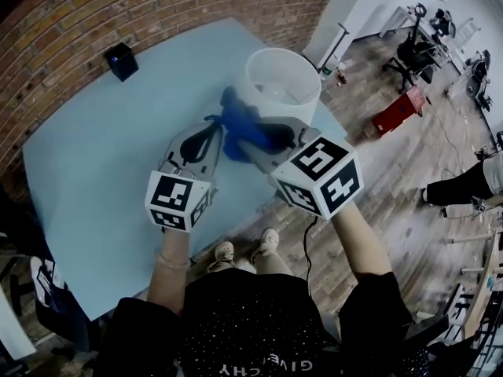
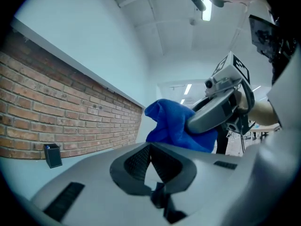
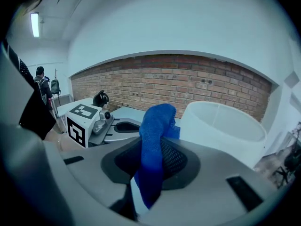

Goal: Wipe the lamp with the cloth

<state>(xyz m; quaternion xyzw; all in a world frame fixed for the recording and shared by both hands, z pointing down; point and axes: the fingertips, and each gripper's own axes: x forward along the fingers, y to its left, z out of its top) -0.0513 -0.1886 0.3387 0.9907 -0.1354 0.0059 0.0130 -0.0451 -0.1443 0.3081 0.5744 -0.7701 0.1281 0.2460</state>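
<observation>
Right gripper (image 3: pixel 154 142) clamped on blue cloth (image 3: pixel 156 121), which is bunched at the near side of the white lampshade (image 1: pixel 277 81). Pale blue table (image 1: pixel 94 163) beneath. Left gripper (image 2: pixel 150 150) just beside, jaws together, empty.

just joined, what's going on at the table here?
A person is working with two handheld grippers over the light blue table. The right gripper is clamped on a blue cloth and holds it at the side of the white lamp shade; actual contact can't be confirmed. The left gripper is shut and empty, just beside it. Wiping looks about to start or under way.
</observation>
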